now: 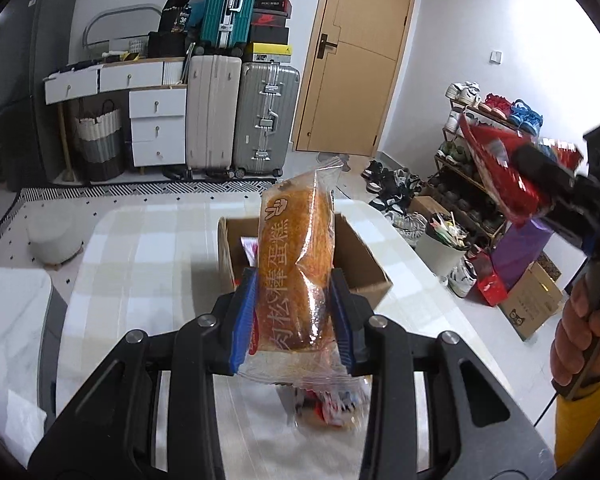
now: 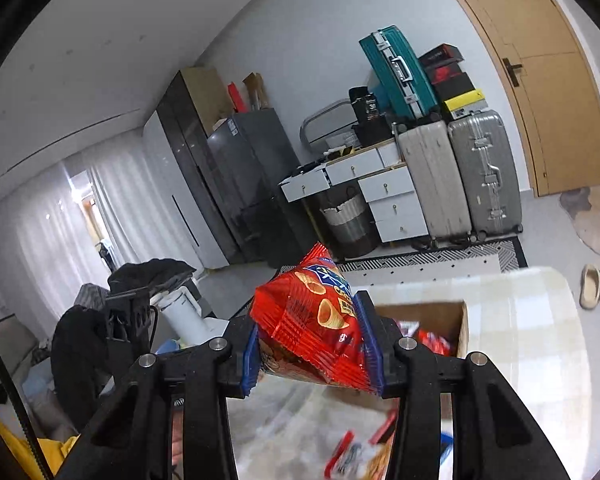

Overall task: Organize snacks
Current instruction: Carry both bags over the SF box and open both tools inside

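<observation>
Looking down past my left gripper (image 1: 296,316), I can't make out the loose packets (image 1: 328,408) under it; they are blurred and half hidden. Its jaws are clenched on a clear-wrapped orange floss cake bar (image 1: 296,256), held upright above the bench (image 1: 140,248). Behind it the open brown cardboard box (image 1: 360,252) is mostly blocked. From the right wrist view, red wrappers (image 2: 432,340) lie inside that box, cut off by my right gripper (image 2: 312,340), whose jaws grasp a crinkled red foil bag of cone snacks (image 2: 316,320), tilted, in the air beside the box.
</observation>
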A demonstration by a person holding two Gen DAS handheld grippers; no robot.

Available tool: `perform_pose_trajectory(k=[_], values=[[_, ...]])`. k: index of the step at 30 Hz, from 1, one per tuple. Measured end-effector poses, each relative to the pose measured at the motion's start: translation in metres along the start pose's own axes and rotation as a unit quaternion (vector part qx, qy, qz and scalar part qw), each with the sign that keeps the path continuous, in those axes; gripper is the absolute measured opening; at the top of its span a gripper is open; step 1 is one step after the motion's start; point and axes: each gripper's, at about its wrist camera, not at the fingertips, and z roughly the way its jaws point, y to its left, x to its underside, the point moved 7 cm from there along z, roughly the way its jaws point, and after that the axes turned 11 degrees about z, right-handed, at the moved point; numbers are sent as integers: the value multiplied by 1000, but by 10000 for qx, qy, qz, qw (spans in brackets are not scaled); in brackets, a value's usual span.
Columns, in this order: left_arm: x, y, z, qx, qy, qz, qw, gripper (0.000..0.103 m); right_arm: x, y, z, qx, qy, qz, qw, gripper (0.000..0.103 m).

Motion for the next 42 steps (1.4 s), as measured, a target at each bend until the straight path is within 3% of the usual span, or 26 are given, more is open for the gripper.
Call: perform_pose_trajectory(k=[8,16,30,38,42], values=[[-46,5,50,-172,96,123,9997,32,-38,-10,52,64,124,-51,9999,42],[-74,15,117,-183,406,91,9990,32,-35,-48,100,312,400,132,9986,42],[-65,23,236,-140,1123,62,9936,32,-2,-119,166,762,1001,399,9913,42],[-47,26,276,-70,1403,-6,9901,32,23,-148,188,953,1303,547,9854,43],[-48,29,281,-83,1307,22,9914,33,33,-156,195,1017,1417,595,9829,43]])
